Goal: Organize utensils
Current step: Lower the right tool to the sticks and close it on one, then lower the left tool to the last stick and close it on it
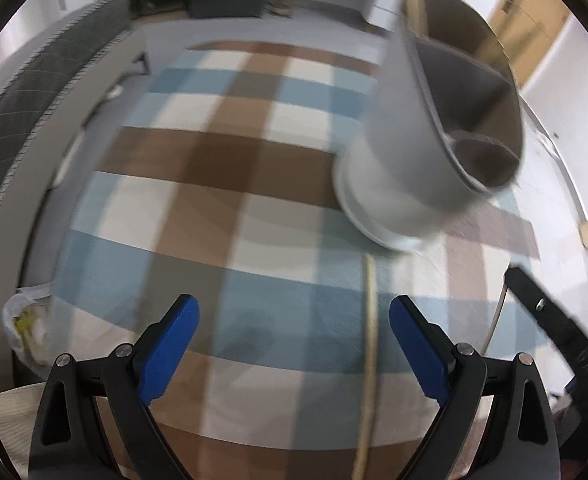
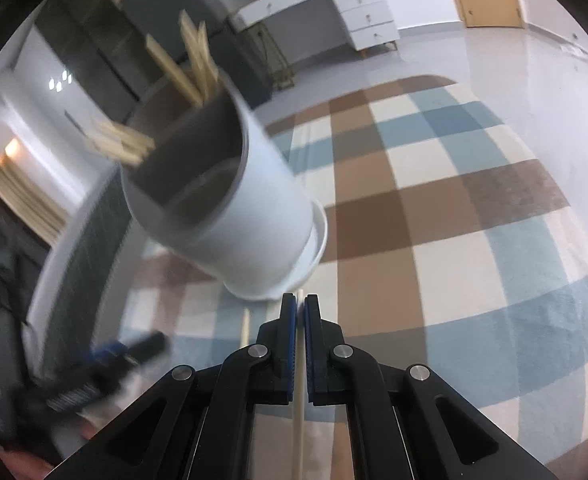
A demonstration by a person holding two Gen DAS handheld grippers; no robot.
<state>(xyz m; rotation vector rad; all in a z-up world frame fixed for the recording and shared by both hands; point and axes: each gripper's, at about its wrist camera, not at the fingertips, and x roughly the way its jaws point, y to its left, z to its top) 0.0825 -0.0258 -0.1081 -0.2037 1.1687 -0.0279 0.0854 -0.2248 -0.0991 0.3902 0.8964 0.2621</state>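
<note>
My right claw (image 2: pixel 300 304) was clamped on a chopstick (image 2: pixel 299 392); my left claw (image 1: pixel 294 320) stood apart, empty. I judged it best to tip the stick upright over the holder (image 2: pixel 230 208) before letting go.

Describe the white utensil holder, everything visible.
The utensil holder is a white cylinder, plastic by its look, with a dark inner lining split into compartments and a wider white base tray. It stands on the checked cloth. Pale wooden chopsticks poke out of its far compartments; the near one looks empty. Neither gripper touches it.
</note>
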